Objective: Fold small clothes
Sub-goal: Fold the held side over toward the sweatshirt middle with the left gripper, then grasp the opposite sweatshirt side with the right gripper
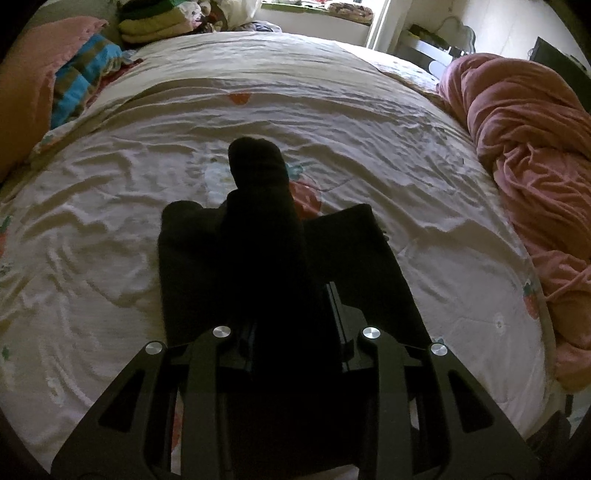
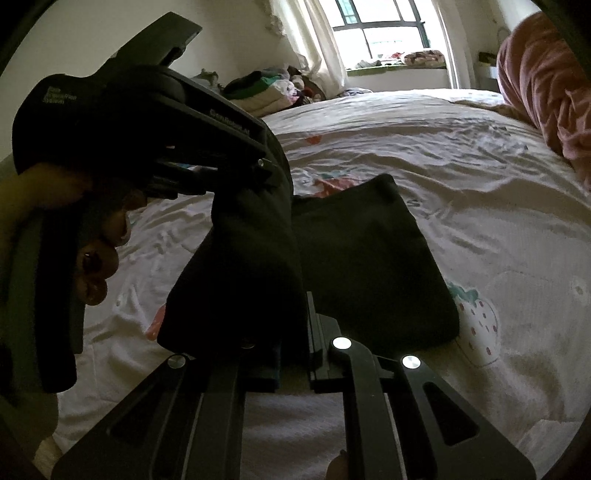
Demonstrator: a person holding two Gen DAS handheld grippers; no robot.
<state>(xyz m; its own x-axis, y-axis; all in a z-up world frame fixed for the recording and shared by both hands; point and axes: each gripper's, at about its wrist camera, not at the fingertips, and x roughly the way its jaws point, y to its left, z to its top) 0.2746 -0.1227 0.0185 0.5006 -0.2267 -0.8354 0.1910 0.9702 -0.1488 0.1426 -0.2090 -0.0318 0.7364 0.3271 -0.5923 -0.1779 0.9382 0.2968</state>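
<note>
- Left wrist view: left hand-held gripper (image 1: 291, 295), its jaws closed on a fold of the black garment (image 1: 192, 258); dark cloth fills the gap between the fingers and runs forward over them.
- Black garment: small dark knit piece, lying on the bed sheet (image 1: 110, 184). One part rests flat on the sheet over the strawberry print (image 1: 308, 195); another part is lifted and draped from the grippers.
- Right wrist view: right hand-held gripper (image 2: 295, 354), jaws nearly together and pinching an edge of the same black garment (image 2: 369, 258); the flat panel lies just beyond it, beside the strawberry print (image 2: 480, 314) on the bed sheet (image 2: 480, 166).
- Left hand-held gripper (image 2: 207, 177) seen from the right wrist: raised above the garment, held by a hand (image 2: 99, 240), with the cloth hanging from its tip.
- Handling, judged: light, soft, limp; no stiffness, so any unsupported part will sag and crease. Not slippery on the cotton sheet, not fragile.
- Hold points, judged: take it at the hem or corners, one gripper at each end of an edge, so the fold line stays straight; a mid-panel pinch would bunch it.
- Surroundings: pink duvet (image 1: 528, 147) well to the side of the garment; folded blankets (image 1: 155, 26) far beyond it, near the window.
</note>
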